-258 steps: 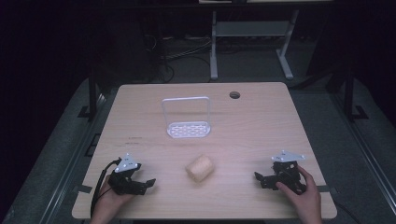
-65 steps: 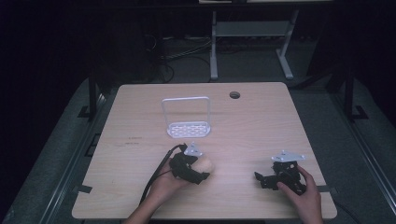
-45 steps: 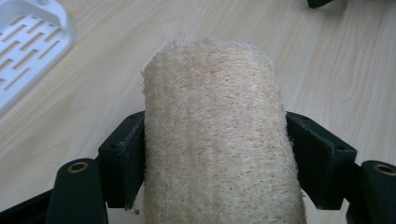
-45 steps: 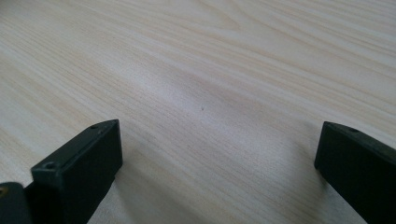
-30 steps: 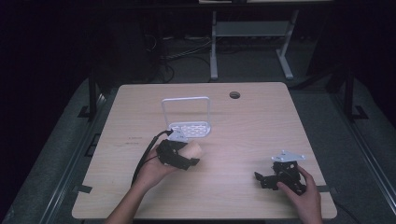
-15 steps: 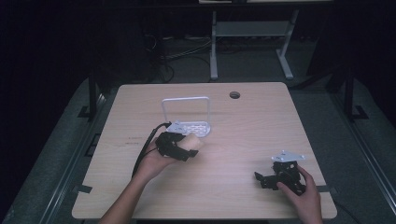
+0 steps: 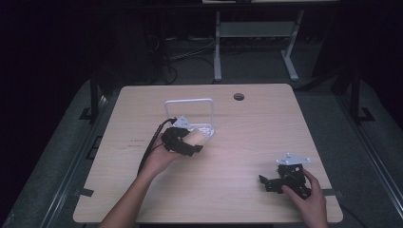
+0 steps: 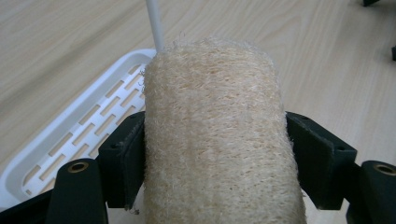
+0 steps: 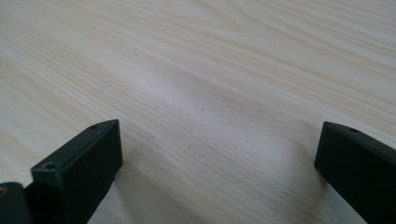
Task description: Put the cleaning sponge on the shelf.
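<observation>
Left forearm stretched forward over pale wood-grain surface (image 7: 247,142), left hand (image 7: 159,159) wrapped under left gripper (image 7: 190,142). Jaws pressed on both sides of loofah (image 8: 212,140): coarse, fibrous, beige, cylinder-shaped, standing up between black pads. White plastic rack (image 8: 79,135) just ahead and below gripper, slotted tray base, thin rounded wire frame; nothing seen in tray. Right hand (image 7: 309,202) resting low, right gripper (image 9: 212,172) on surface, jaws wide apart, bare wood between.

Beige loofah roll (image 8: 215,140) – fibrous, cylindrical – above the slotted white tray (image 8: 84,140).
</observation>
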The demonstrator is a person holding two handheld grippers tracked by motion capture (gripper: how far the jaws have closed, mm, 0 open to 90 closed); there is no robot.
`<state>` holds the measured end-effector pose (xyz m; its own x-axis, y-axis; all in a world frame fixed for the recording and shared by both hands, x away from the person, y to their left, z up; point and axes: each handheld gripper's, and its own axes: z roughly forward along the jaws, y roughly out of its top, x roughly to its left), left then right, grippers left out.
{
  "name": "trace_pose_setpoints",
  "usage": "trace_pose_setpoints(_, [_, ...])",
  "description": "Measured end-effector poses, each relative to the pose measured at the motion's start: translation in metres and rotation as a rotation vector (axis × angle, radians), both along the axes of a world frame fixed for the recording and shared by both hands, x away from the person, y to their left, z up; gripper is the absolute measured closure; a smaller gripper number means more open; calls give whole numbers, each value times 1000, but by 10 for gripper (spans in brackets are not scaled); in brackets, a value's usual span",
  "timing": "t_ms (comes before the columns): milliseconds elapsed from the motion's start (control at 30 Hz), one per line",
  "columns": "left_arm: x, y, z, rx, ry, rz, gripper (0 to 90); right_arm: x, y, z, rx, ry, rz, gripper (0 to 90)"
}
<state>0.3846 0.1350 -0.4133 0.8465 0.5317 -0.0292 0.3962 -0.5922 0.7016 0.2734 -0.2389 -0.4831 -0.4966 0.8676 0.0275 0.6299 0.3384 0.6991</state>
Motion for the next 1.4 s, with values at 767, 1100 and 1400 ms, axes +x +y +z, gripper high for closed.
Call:
trace_pose_setpoints(767, [38, -13, -10, 51, -14, 51, 266, 0, 0, 0, 0, 0, 1, 7])
trace_pose_setpoints(1100, [52, -21, -18, 69, -11, 73, 265, 0, 0, 0, 0, 0, 1, 7])
trace_pose_setpoints(1400, [61, -26, -24, 123, -1, 92, 264, 0, 0, 0, 0, 0, 1, 7])
